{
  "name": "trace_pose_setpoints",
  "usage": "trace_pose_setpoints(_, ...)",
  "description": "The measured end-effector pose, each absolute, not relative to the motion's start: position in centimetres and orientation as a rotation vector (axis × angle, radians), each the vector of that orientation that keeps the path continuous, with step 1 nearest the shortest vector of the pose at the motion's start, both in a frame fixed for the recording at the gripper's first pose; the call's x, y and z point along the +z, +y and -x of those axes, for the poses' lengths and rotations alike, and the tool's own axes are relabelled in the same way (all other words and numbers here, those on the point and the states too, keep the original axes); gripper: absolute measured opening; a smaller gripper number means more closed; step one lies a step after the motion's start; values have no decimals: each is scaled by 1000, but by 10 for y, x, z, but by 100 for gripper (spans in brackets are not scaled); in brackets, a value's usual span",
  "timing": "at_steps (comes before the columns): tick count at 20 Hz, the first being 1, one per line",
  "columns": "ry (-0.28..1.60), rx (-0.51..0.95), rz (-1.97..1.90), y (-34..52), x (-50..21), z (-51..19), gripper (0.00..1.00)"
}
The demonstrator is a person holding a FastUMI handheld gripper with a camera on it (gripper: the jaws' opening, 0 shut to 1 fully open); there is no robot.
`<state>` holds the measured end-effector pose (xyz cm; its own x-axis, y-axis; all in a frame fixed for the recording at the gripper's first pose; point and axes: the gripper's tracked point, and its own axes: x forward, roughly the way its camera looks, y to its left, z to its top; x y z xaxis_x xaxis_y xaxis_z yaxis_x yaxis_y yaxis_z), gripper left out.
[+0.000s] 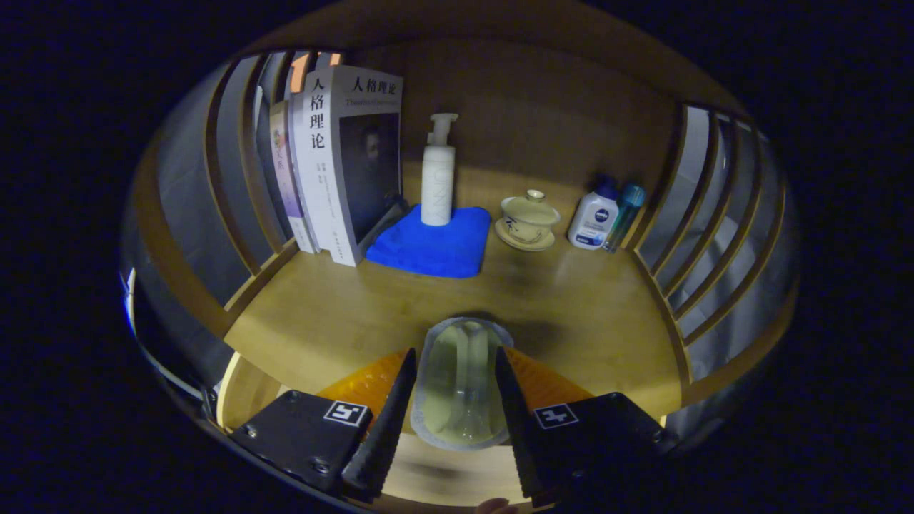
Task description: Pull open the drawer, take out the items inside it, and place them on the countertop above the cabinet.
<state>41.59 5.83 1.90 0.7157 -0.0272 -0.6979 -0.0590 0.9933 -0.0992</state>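
My gripper (452, 351) is shut on a clear plastic blister pack (460, 382) holding a pale yellowish item. Both black fingers (391, 407) press on its sides. The pack hangs over the front part of the wooden countertop (564, 314), with its far end just above the wood. The drawer lies below the fingers and is hidden; a strip of the cabinet front shows under the pack.
At the back of the countertop stand upright books (343, 164), a white pump bottle (438, 175) on a folded blue cloth (432, 246), a lidded tea cup on a saucer (529, 220), a white bottle with a blue cap (593, 214) and a slim teal bottle (625, 214). Slatted wooden rails (707, 235) close both sides.
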Motion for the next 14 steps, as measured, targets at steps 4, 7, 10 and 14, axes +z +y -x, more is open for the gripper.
trace_pose_setpoints(4, 689, 23, 141, 55, 33, -400, 71)
trace_pose_setpoints(7, 621, 14, 157, 48, 40, -379, 71)
trace_pose_setpoints(10, 555, 15, 165, 48, 47, -355, 71)
trace_pose_setpoints(14, 448, 28, 158, 50, 63, -319, 71)
